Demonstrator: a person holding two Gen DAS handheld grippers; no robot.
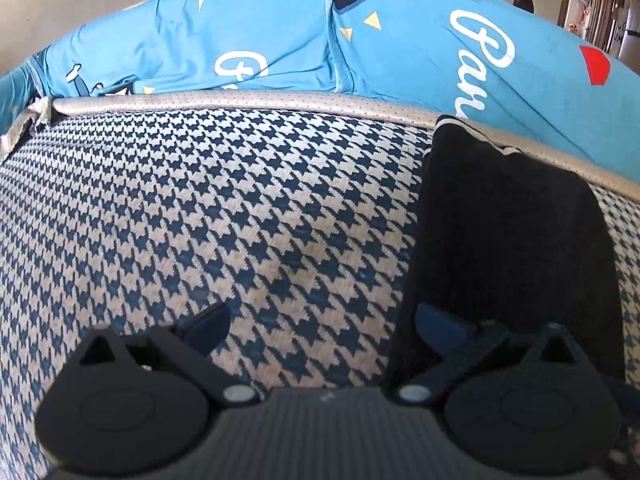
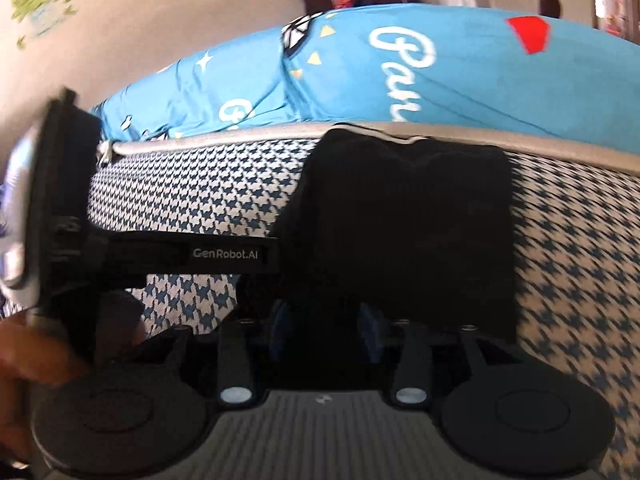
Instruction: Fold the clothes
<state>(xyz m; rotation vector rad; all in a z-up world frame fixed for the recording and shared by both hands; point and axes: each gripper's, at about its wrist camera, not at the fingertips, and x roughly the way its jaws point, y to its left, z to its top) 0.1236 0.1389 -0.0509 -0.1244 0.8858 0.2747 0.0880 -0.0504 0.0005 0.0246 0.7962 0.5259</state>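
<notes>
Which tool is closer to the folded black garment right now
Right. The right tool is closed on the folded black garment; the left tool hangs open beside it.

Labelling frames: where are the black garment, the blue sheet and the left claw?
black garment (image 2: 404, 224), right wrist view, middle of cloth.
blue sheet (image 1: 280, 32), left wrist view, plain area.
left claw (image 1: 324, 328), left wrist view, between fingertips.

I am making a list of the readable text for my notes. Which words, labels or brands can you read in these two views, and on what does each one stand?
"GenRobot.AI": on the black body of the left hand-held gripper, in the right wrist view.
"Par…": white script on the blue sheet, cut off by the houndstooth mattress; the left wrist view shows the same.
A second white script word further left on the sheet: mostly hidden, not readable.
</notes>
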